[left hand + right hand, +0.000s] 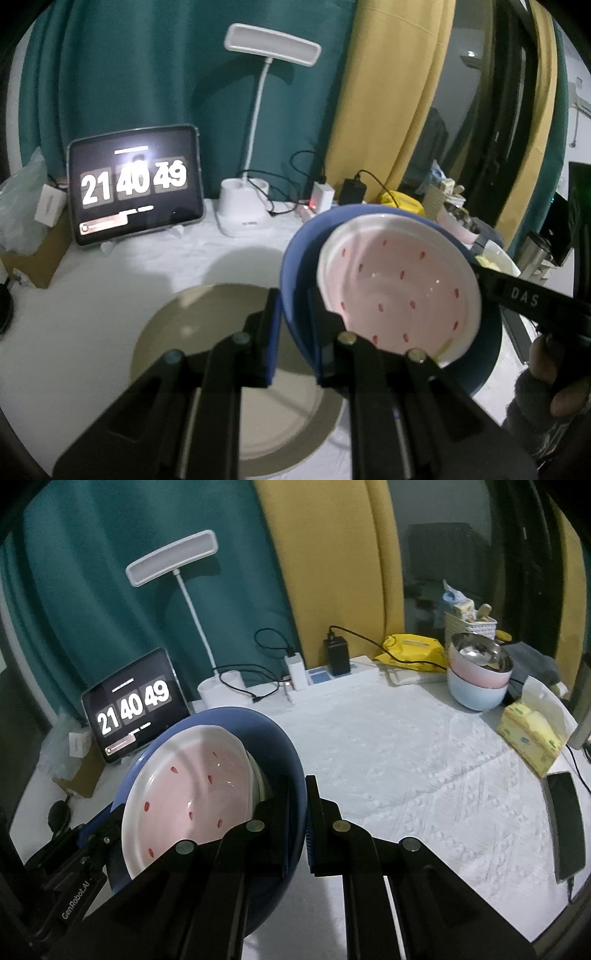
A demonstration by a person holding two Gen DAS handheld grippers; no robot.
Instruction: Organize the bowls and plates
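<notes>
A blue bowl hangs tilted above the table, held at opposite sides of its rim. Nested inside it is a pink bowl with a white rim and red seed marks. My left gripper is shut on the blue bowl's left rim, and it shows again at the lower left of the right wrist view. On the other side, my right gripper is shut on the right rim; a gloved hand holds it. A beige plate lies on the white cloth under the left gripper.
A tablet showing a clock and a white desk lamp stand at the back. A power strip with chargers lies behind. Stacked pink and light-blue bowls, a yellow tissue pack and a phone sit at the right edge.
</notes>
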